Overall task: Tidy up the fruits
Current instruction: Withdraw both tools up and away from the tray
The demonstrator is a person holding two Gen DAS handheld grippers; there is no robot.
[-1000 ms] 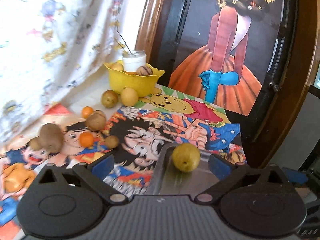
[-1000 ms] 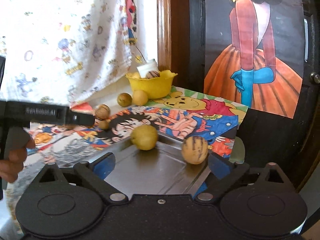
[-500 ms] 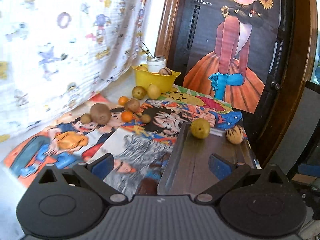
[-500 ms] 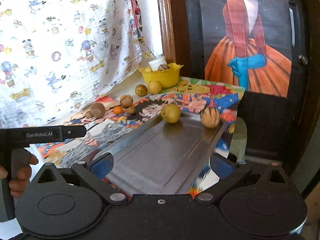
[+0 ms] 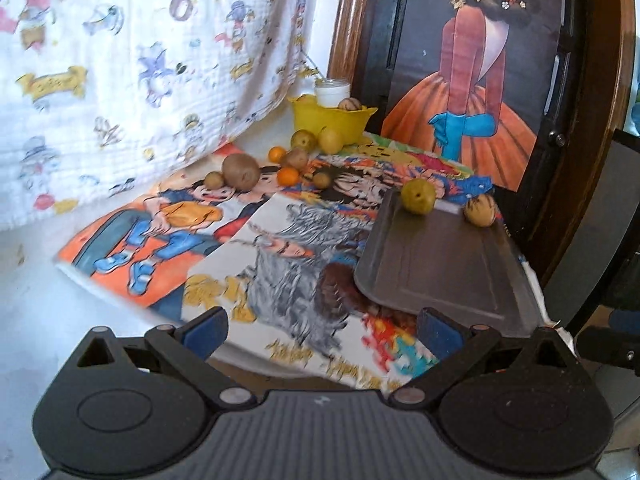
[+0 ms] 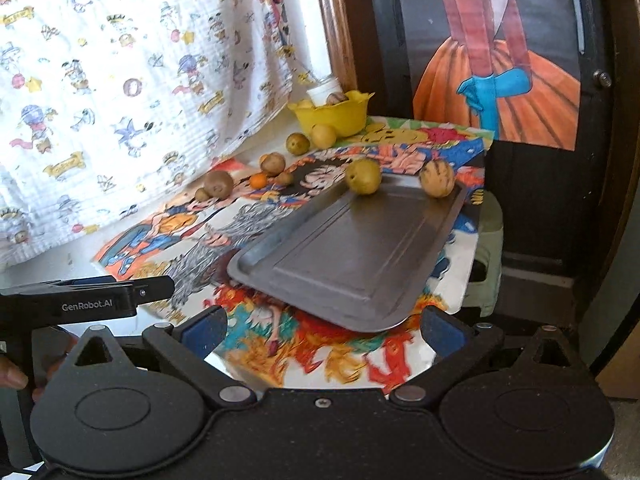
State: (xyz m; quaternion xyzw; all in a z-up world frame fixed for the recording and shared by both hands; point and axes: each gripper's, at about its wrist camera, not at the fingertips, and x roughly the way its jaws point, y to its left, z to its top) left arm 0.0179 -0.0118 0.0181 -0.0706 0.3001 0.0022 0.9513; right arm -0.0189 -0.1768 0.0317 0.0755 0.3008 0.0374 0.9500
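Note:
A grey metal tray [image 5: 440, 264] [image 6: 360, 248] lies on the cartoon-print table cover. A yellow-green fruit [image 5: 418, 196] [image 6: 363, 176] and a striped tan fruit [image 5: 481, 210] [image 6: 437, 179] sit at the tray's far end. Several loose fruits lie at the back left: a brown kiwi [image 5: 240, 171] [image 6: 218, 183] and small oranges [image 5: 288, 176] [image 6: 258, 180]. A yellow bowl [image 5: 332, 122] [image 6: 332, 118] holds more fruit. My left gripper [image 5: 322, 330] and right gripper [image 6: 324, 328] are both open and empty, at the table's near edge.
A white jar [image 5: 332, 92] stands in the bowl. A patterned white curtain [image 5: 120, 80] hangs at the left. A dark door with a painted poster [image 5: 472, 80] stands behind the table. A green stool [image 6: 486, 256] sits at the table's right side.
Both grippers have pulled back from the tray toward the table's near edge, so more of the table shows. The fruits on the tray have not moved.

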